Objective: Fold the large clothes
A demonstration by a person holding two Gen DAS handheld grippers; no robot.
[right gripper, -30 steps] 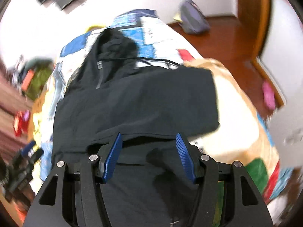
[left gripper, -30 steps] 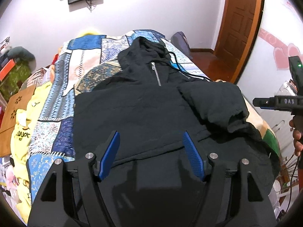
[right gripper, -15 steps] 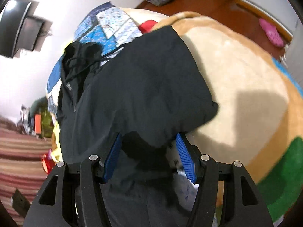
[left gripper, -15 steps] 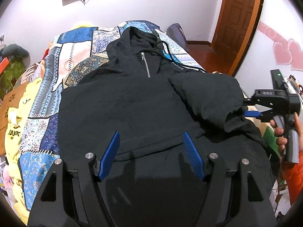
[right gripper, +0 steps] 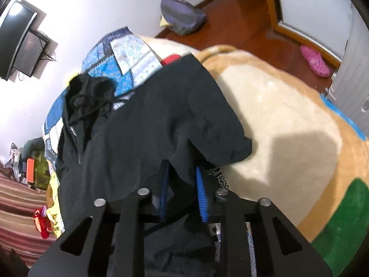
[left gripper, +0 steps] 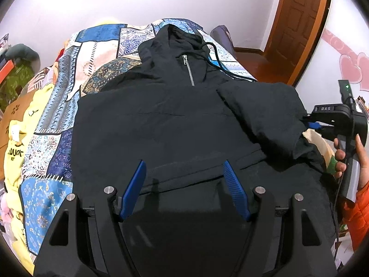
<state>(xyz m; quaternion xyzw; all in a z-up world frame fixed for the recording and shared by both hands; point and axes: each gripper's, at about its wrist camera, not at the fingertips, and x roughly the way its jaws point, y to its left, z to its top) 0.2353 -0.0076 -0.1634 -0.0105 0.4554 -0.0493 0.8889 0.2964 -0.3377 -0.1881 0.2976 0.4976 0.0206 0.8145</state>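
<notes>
A black zip-neck hoodie [left gripper: 166, 120] lies face up on the bed, hood at the far end, and also shows in the right wrist view [right gripper: 147, 129]. Its right sleeve [left gripper: 265, 113] is folded inward over the body. My left gripper [left gripper: 184, 182] is open and empty, hovering over the front pocket near the hem. My right gripper [right gripper: 181, 180] is shut on the sleeve's cuff edge [right gripper: 184, 161] at the bed's right side; it also shows in the left wrist view [left gripper: 311, 124].
A blue patchwork quilt [left gripper: 69, 97] covers the bed's left and far part; a cream and tan plush blanket [right gripper: 288, 124] covers its right. Yellow clothes [left gripper: 16, 138] lie at the left. A backpack [right gripper: 182, 16] and pink slipper [right gripper: 314, 61] are on the wooden floor.
My right gripper moved in to the sleeve cuff and closed on it. The left gripper stayed open over the pocket, shifting only slightly.
</notes>
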